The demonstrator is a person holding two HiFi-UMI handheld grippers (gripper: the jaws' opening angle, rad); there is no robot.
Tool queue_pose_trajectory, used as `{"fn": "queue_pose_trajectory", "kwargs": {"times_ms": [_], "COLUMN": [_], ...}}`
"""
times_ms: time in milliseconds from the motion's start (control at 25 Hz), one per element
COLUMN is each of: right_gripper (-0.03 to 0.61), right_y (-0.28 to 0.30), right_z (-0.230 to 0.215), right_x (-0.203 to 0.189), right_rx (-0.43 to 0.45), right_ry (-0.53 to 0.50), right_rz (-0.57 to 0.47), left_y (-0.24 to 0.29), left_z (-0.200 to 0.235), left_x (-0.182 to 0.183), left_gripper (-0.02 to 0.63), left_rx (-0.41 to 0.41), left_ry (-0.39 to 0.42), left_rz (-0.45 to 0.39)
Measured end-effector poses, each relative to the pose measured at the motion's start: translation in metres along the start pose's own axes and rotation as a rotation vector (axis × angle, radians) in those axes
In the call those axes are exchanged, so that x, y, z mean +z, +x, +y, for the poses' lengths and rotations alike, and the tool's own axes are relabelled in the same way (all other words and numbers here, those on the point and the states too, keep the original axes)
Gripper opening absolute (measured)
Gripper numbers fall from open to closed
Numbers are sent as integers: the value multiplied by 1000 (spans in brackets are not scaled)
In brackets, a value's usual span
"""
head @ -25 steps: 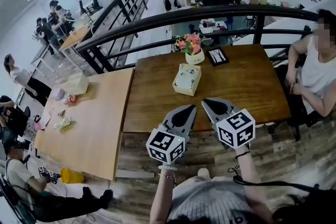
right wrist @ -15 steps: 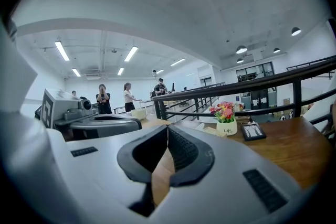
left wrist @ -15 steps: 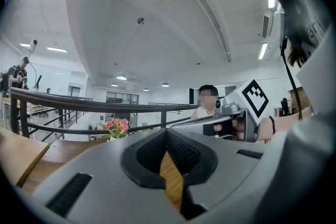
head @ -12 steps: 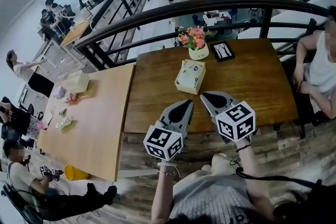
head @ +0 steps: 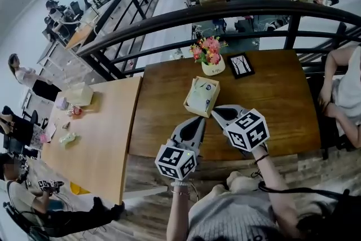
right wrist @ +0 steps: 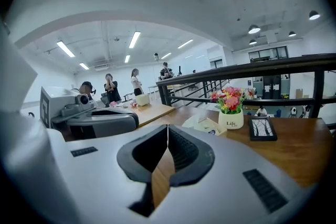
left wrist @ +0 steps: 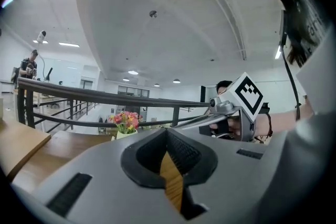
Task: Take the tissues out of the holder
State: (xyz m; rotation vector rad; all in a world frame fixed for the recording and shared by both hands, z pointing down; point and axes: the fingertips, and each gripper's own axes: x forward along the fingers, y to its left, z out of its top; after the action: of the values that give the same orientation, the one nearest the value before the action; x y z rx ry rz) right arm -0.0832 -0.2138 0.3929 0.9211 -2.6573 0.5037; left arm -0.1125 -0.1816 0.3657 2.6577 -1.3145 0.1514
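The tissue holder (head: 202, 96) is a pale wooden box with white tissue showing at its top, on the dark wooden table (head: 271, 93). It also shows in the right gripper view as a tissue holder (right wrist: 207, 124) ahead of the jaws. My left gripper (head: 200, 119) hovers just short of the box's near corner, shut with nothing in it. My right gripper (head: 215, 113) is beside it, close to the box's near right edge, also shut and empty. In each gripper view the jaw tips meet: left gripper (left wrist: 167, 131), right gripper (right wrist: 167, 128).
A flower pot (head: 211, 60) and a small framed picture (head: 241, 65) stand behind the box. A lighter table (head: 90, 132) with small items adjoins on the left. A black railing (head: 225, 11) runs behind the table. A seated person (head: 344, 93) is at the right.
Both grippers have moved forward over the table's near edge and now sit close to the tissue holder. Their jaws stayed shut.
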Motion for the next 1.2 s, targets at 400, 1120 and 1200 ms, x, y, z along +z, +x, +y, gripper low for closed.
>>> {"fn": "queue_pose_trajectory", "kwargs": {"times_ms": [400, 1120, 1200], "right_gripper": [15, 158, 162], "right_y": [71, 131, 137], "right_z": [-35, -53, -55], "right_x": [-24, -40, -42], "right_rx": [106, 133, 119], "right_ry": [-44, -75, -79], "right_rz": [163, 272, 293], "left_y": [31, 50, 49], "left_z": [69, 104, 106], "left_x": [-34, -72, -75], "left_gripper": [8, 8, 8], "left_rx": [131, 122, 128], "left_ry": [-91, -94, -98], "left_rz": [43, 118, 120]}}
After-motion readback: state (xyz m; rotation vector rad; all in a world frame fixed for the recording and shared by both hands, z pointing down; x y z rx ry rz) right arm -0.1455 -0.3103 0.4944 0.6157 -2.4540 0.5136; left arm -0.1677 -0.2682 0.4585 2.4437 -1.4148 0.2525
